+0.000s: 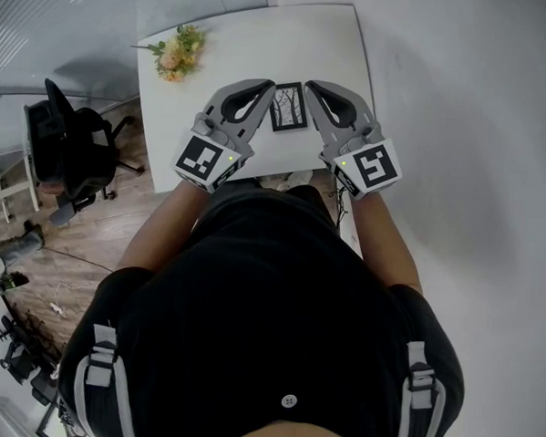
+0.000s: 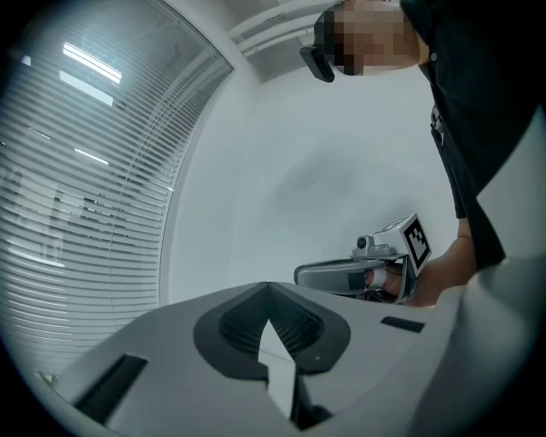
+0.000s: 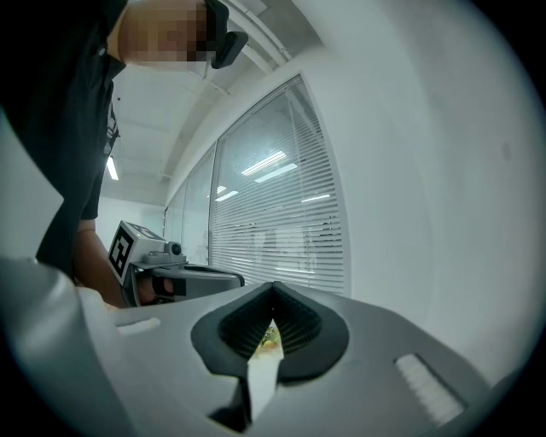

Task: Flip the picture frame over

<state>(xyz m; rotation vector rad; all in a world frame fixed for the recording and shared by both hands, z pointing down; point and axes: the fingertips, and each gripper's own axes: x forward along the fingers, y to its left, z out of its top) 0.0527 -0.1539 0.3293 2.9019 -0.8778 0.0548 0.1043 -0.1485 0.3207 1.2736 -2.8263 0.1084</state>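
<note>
A small black picture frame [image 1: 288, 107] lies flat on the white table [image 1: 254, 48], its black-and-white picture facing up. In the head view my left gripper [image 1: 264, 86] rests just left of the frame and my right gripper [image 1: 313, 85] just right of it, both level and pointing away from the person. Neither touches the frame. Both are shut with nothing between the jaws. The left gripper view shows its own shut jaws [image 2: 269, 290] and the right gripper [image 2: 367, 271] beyond. In the right gripper view the shut jaws [image 3: 273, 292] hide the frame.
A bunch of yellow and orange flowers [image 1: 178, 53] lies at the table's far left corner. A black office chair [image 1: 71, 152] stands on the wooden floor to the left. A white wall runs along the table's right side. Windows with blinds [image 3: 273, 213] are beyond.
</note>
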